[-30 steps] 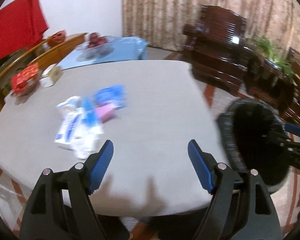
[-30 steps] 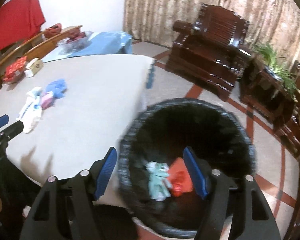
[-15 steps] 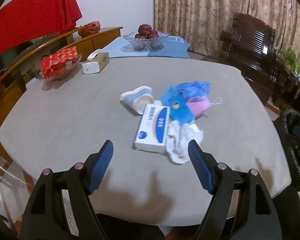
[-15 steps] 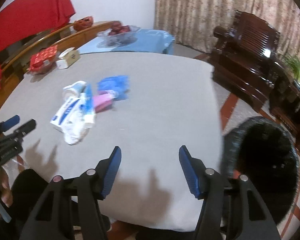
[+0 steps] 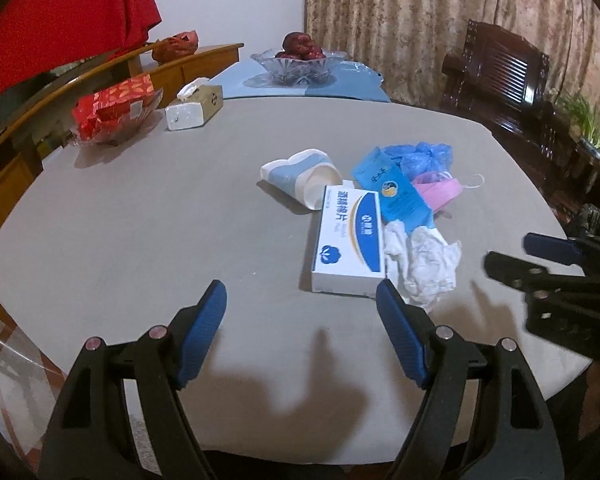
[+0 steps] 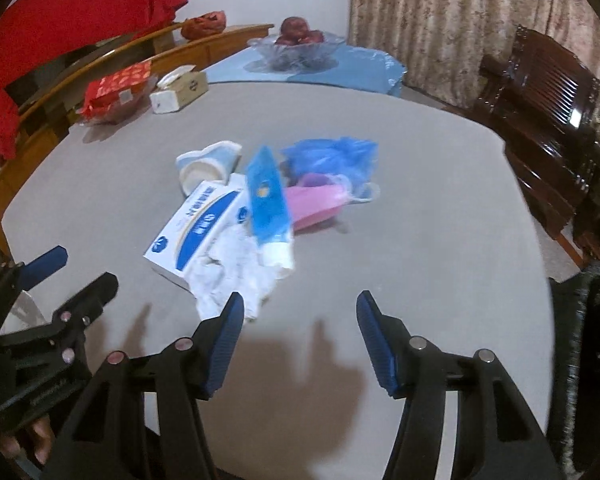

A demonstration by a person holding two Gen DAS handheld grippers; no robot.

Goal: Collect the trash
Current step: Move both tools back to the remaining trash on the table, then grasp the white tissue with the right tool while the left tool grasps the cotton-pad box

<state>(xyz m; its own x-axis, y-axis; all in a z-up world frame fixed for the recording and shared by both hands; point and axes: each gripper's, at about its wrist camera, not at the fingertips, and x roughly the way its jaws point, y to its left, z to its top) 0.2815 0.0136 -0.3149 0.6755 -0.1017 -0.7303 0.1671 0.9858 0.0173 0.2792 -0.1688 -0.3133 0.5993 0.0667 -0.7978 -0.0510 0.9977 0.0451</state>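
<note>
A heap of trash lies mid-table: a white and blue box (image 5: 348, 240) (image 6: 192, 228), crumpled white tissue (image 5: 424, 264) (image 6: 236, 276), a tipped paper cup (image 5: 300, 178) (image 6: 206, 164), a blue packet (image 5: 396, 192) (image 6: 266, 196), a pink mask (image 5: 440, 192) (image 6: 316, 204) and a blue plastic bag (image 5: 424, 158) (image 6: 336, 156). My left gripper (image 5: 300, 308) is open and empty, just short of the box. My right gripper (image 6: 300, 320) is open and empty, just short of the tissue. The right gripper also shows in the left wrist view (image 5: 528, 256).
The grey table (image 5: 140, 216) also holds a tissue box (image 5: 194, 110), a red packet in a dish (image 5: 114, 108) and a glass fruit bowl (image 5: 298, 64) at the back. A black trash bin (image 6: 588, 360) stands right of the table. Dark wooden chairs (image 6: 548, 112) stand behind.
Both grippers have swung left from the black bin to face the trash heap and have come closer to it. Both stayed open and empty.
</note>
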